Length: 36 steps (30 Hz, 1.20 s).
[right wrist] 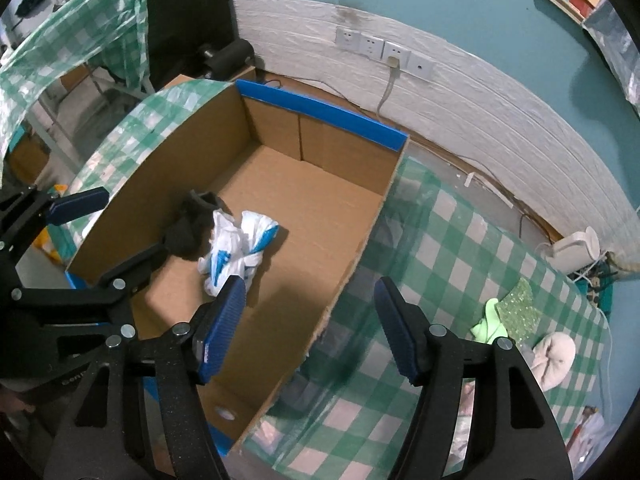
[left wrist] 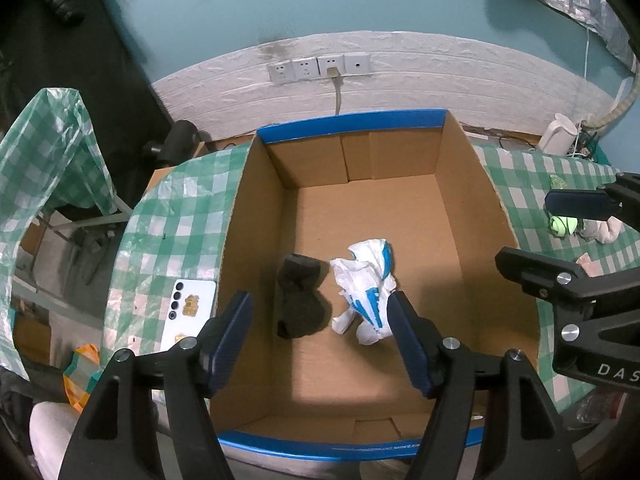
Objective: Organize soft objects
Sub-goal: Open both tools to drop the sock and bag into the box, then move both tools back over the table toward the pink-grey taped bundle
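Observation:
An open cardboard box (left wrist: 472, 220) with blue-taped rims stands on the green checked tablecloth. On its floor lie a black cloth (left wrist: 300, 304) and, touching it, a crumpled white-and-blue cloth (left wrist: 368, 292). My left gripper (left wrist: 318, 308) hangs open above both, holding nothing. My right gripper (right wrist: 310, 286) is open and empty over the box's right wall (right wrist: 360, 216). To the right of the box, a lime-green cloth (right wrist: 490, 322), a glittery green piece (right wrist: 516, 304) and a pale pink soft item (right wrist: 554, 356) rest on the tablecloth.
A white phone (left wrist: 190, 312) lies on the tablecloth left of the box. A white kettle (right wrist: 576, 250) stands at the far right by the wall. Wall sockets (left wrist: 320, 68) with a plugged cable sit behind the box. An orange packet (left wrist: 82, 372) lies off the table's left edge.

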### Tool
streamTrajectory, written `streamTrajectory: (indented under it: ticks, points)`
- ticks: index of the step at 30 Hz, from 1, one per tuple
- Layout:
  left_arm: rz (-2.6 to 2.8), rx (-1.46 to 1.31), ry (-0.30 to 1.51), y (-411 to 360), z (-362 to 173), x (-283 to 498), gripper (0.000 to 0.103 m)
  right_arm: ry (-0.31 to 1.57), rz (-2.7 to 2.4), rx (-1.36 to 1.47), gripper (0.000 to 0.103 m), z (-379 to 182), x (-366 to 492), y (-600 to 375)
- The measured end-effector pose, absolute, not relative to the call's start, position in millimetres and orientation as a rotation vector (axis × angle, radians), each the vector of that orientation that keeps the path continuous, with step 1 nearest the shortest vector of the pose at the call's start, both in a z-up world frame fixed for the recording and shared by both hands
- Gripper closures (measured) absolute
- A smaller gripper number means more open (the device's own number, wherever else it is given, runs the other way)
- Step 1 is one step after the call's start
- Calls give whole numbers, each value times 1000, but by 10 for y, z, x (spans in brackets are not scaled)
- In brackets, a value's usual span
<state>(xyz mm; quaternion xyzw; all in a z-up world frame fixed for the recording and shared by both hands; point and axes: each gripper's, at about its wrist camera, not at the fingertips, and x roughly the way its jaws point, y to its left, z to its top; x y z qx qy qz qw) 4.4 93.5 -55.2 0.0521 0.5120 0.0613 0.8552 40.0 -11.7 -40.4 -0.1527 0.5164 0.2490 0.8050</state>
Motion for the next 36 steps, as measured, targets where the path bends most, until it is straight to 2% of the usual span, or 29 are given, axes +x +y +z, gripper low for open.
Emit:
streamTrajectory:
  ticks: [36]
  points:
    - [3, 162, 1054, 254, -471, 209, 32, 1116, 406, -244, 36, -383, 413, -1018]
